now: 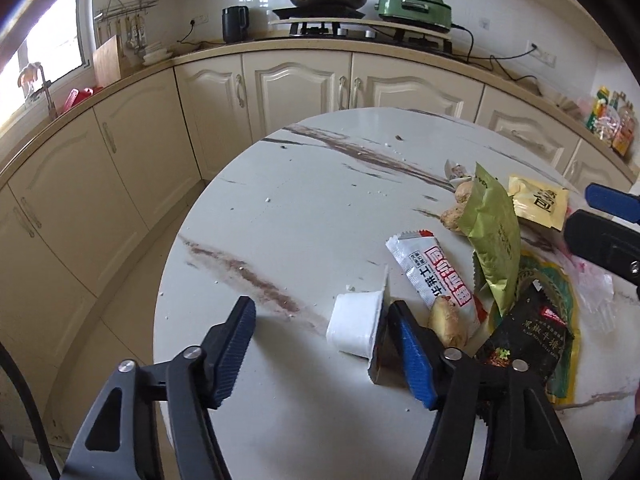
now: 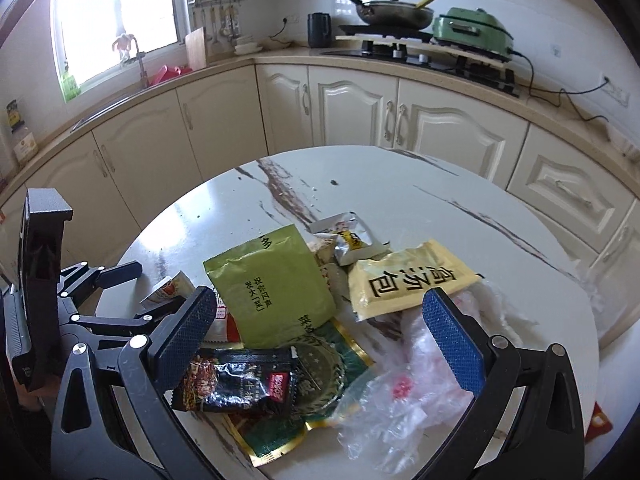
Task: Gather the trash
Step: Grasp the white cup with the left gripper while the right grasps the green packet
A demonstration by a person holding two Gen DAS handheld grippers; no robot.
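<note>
Over marble table [image 1: 280, 216], left tongs [image 1: 324, 344] apart, white cup [image 1: 356, 326] between (seemingly untouched), right tongs [image 2: 320, 340] wide.

Home kitchen: stove [image 1: 360, 34], cabinets [image 2: 352, 108].

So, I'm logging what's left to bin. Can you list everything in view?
Small plastic cup: one, white, on its side between left claw's pads.
White-red sachet: one, beside cup.
Ginger pieces: two, tan, by sachet.
Green foil pouch: one, mid-pile.
Yellow soup packet: one, far right.
Black snack wrapper: one, near edge.
Clear plastic bag: one, right.
Round marble table: one, white.
Left claw: open.
Right claw: open, over pile.
</note>
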